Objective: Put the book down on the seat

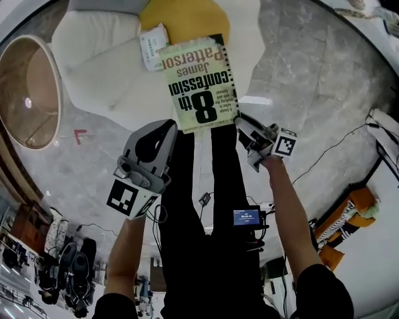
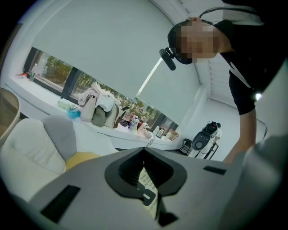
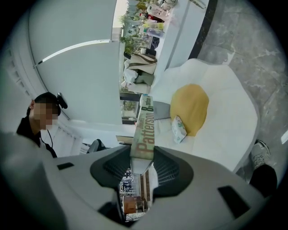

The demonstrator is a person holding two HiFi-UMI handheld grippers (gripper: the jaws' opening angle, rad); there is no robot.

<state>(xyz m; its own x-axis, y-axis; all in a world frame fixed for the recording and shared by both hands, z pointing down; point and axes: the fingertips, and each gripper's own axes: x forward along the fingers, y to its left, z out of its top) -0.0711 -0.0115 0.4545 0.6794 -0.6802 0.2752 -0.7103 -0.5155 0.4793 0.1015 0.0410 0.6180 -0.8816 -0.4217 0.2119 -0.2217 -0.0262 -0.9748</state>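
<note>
A grey marbled floor (image 1: 312, 81) fills the head view, and a white padded seat (image 1: 93, 50) stands on it at the far side. A round yellow cushion (image 1: 187, 19) lies at the back of the seat, with a small white and green soft packet (image 1: 153, 47) on the seat just beside the cushion's front edge. A round wood-rimmed table (image 1: 28, 93) stands close to the seat's left side.

The paperback book with a pale cover and bold black and red lettering (image 1: 199, 81) is held in front of the seat, cover up. Its far end reaches over the seat's front edge towards the cushion and the packet. In the right gripper view that far end shows against the window beyond the seat, so the book looks raised off the seat rather than lying on it.

The left gripper (image 1: 169, 128) has the book's near left corner, on the side of the seat nearer the table. In the left gripper view its fingers stand nearly together, with a thin slice of the printed cover pinched in the dark notch between them. The right gripper (image 1: 244, 126) has the near right corner, at the spine. In the right gripper view its ribbed pads press on either face of the book, parted only by the book's thickness, and the lettered spine runs away from them towards the seat.
</note>
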